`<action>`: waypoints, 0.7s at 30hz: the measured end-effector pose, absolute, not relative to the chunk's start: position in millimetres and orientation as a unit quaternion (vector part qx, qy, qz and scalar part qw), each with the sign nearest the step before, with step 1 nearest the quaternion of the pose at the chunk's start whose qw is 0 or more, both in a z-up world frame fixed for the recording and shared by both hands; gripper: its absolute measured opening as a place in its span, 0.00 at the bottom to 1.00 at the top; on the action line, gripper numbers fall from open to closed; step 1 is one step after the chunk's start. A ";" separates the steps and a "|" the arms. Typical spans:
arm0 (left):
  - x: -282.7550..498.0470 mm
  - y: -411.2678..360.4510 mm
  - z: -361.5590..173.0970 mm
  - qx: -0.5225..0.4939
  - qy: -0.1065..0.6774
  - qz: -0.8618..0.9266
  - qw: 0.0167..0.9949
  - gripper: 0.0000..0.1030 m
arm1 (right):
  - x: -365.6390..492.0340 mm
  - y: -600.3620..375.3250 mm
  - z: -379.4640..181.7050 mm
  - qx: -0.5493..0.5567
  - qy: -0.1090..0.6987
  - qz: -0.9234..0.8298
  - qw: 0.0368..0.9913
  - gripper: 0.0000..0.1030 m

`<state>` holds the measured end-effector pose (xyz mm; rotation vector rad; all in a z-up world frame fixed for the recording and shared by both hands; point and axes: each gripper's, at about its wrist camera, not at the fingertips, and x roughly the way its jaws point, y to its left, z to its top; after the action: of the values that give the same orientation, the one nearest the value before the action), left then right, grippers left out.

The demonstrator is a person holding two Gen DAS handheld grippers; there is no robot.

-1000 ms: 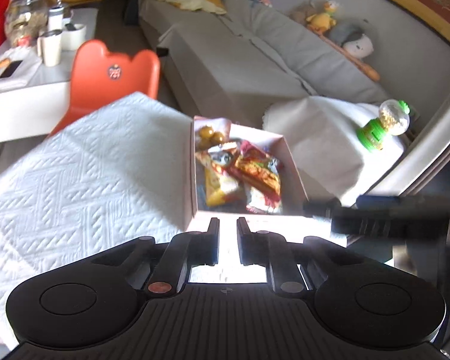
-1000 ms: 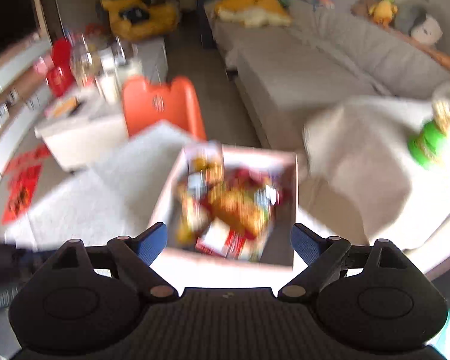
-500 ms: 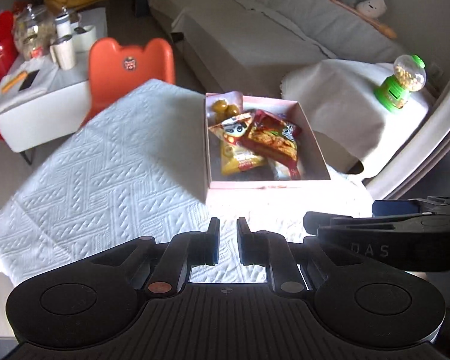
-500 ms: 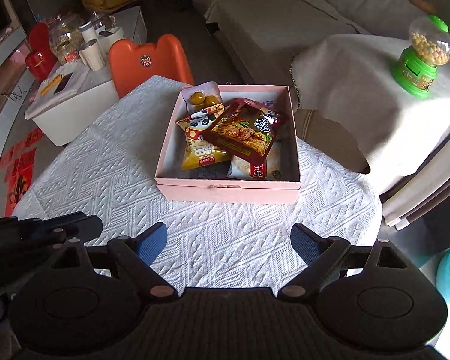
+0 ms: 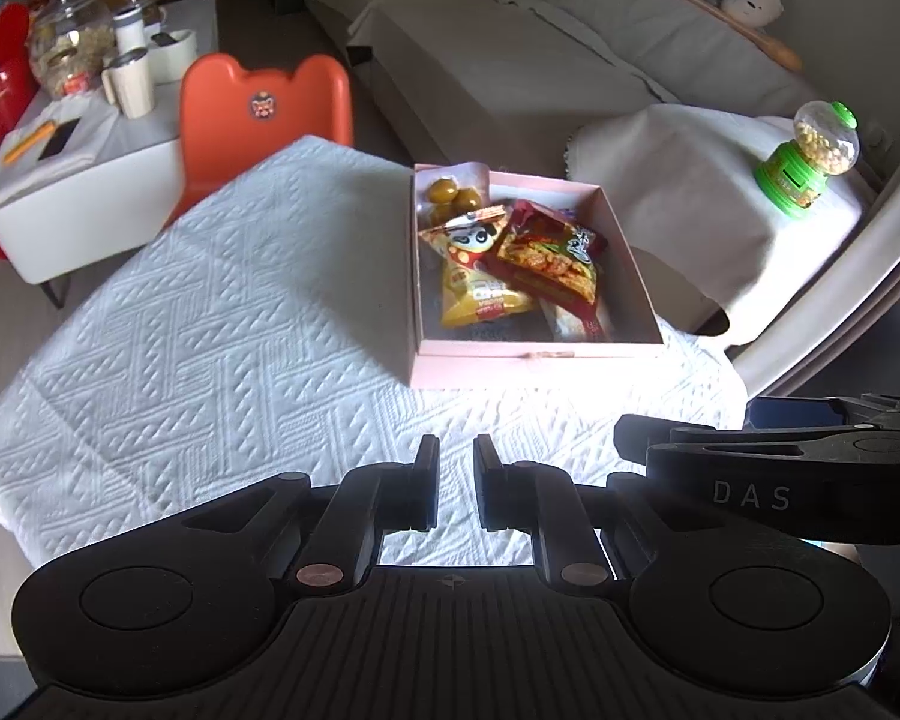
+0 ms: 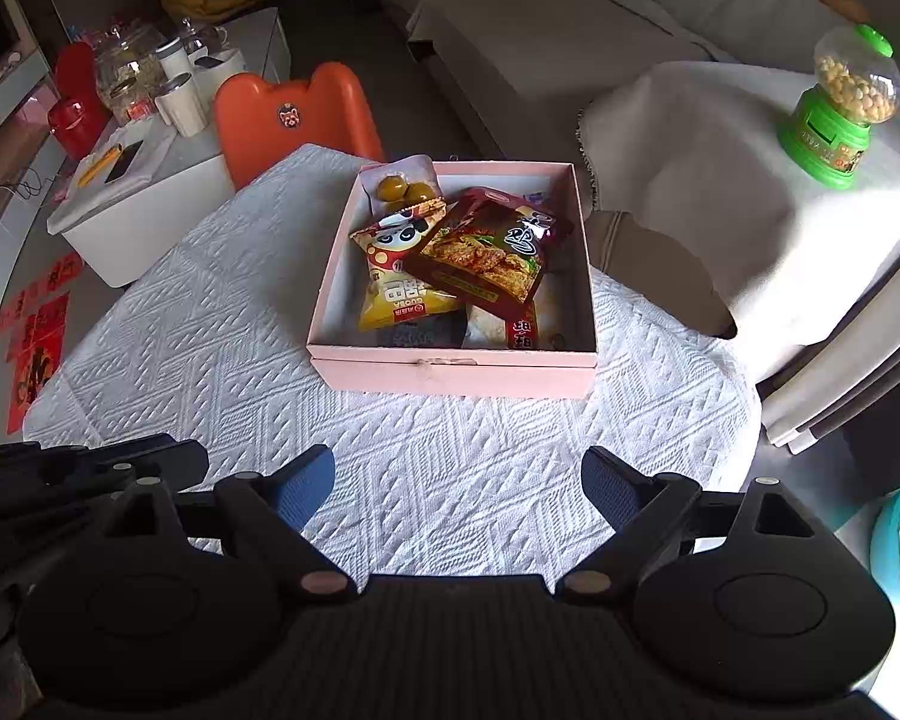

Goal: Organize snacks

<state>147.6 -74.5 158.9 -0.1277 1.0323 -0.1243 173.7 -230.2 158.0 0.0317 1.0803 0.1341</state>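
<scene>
A pink box (image 6: 450,373) (image 5: 534,367) stands on the white quilted table (image 6: 222,372) (image 5: 210,324). It holds a yellow panda snack bag (image 6: 397,285) (image 5: 477,282), a red snack bag (image 6: 489,252) (image 5: 549,255), a clear pack of olive-coloured balls (image 6: 403,183) (image 5: 450,192) and more packets underneath. My left gripper (image 5: 455,468) is nearly shut and empty, above the table's near edge. My right gripper (image 6: 459,483) is wide open and empty, in front of the box. Each gripper shows at the side of the other's view.
An orange chair (image 6: 297,114) stands behind the table. A low white table (image 6: 150,180) with jars and cups is at the left. A cloth-covered stand with a green candy dispenser (image 6: 840,108) is at the right. A grey sofa (image 5: 540,42) is behind.
Both grippers have pulled back and up from the box, so the whole table now shows. The left jaws stay nearly shut, the right jaws stay open.
</scene>
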 end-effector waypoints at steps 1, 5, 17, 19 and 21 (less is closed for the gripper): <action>147.5 -74.6 158.4 -0.063 0.494 -0.060 0.865 0.15 | 174.3 -231.0 157.8 0.014 0.514 0.065 0.855 0.88; 146.4 -75.9 156.3 -0.065 0.499 -0.058 0.862 0.15 | 173.1 -231.7 155.5 0.011 0.516 0.064 0.854 0.88; 145.1 -79.4 151.8 -0.073 0.506 -0.061 0.857 0.15 | 169.7 -235.1 149.8 0.010 0.525 0.069 0.848 0.88; 145.0 -79.4 151.1 -0.075 0.506 -0.061 0.857 0.15 | 169.1 -235.6 148.5 0.009 0.527 0.070 0.847 0.88; 144.7 -79.0 150.3 -0.076 0.507 -0.062 0.856 0.15 | 168.8 -236.9 147.4 0.010 0.528 0.071 0.846 0.88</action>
<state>144.7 -79.0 150.3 -0.1600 1.0658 -0.1311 168.8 -236.9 147.4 0.0204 1.1128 0.1491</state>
